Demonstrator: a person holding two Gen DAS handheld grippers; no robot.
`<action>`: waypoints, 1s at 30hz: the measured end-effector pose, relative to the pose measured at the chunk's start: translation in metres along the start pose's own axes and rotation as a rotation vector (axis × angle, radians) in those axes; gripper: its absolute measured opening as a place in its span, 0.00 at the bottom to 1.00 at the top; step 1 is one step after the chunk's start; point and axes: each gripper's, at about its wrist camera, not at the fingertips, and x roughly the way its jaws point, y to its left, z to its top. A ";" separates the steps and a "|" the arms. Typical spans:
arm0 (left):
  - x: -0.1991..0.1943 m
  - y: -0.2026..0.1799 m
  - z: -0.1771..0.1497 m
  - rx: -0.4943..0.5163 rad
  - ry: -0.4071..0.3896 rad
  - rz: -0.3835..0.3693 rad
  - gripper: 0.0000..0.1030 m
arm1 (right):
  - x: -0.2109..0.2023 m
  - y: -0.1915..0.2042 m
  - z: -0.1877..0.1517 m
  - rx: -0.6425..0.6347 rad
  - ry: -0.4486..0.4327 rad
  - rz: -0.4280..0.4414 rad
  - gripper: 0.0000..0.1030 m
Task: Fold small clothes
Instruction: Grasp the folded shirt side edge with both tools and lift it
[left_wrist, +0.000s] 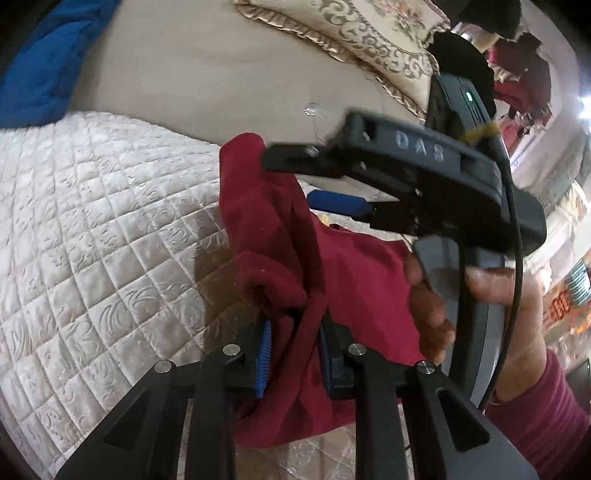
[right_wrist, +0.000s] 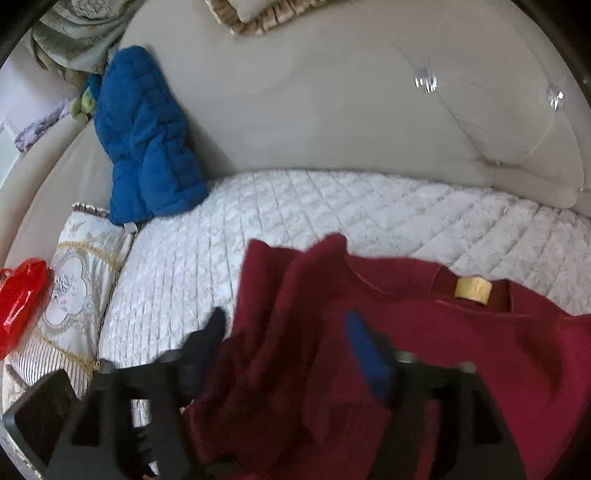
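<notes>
dark red knit of the sweater (left_wrist: 354, 266) is bunching in the left gripper (left_wrist: 295, 350), which is pinching it for folding. the right gripper (right_wrist: 288, 332) is hovering over it, jaws spread.

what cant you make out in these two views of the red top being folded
- Right wrist view: right gripper is motion-blurred, so whether its pads touch the red garment is unclear.
- Tan neck label: text too blurred to read.
- Left wrist view: left gripper is shut on a fold; the cloth hides the pad faces.
- Garment's lower hem: cut off by the frame edge and the gripper bodies in both views.
</notes>
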 end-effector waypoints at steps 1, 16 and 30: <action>0.000 0.000 0.000 0.002 0.000 -0.001 0.00 | 0.007 0.007 0.002 -0.021 0.028 -0.012 0.83; -0.006 -0.044 0.007 0.059 0.009 -0.110 0.00 | -0.041 0.004 -0.014 -0.169 -0.007 -0.120 0.21; 0.066 -0.181 -0.004 0.206 0.133 -0.188 0.00 | -0.158 -0.127 -0.042 -0.019 -0.094 -0.284 0.19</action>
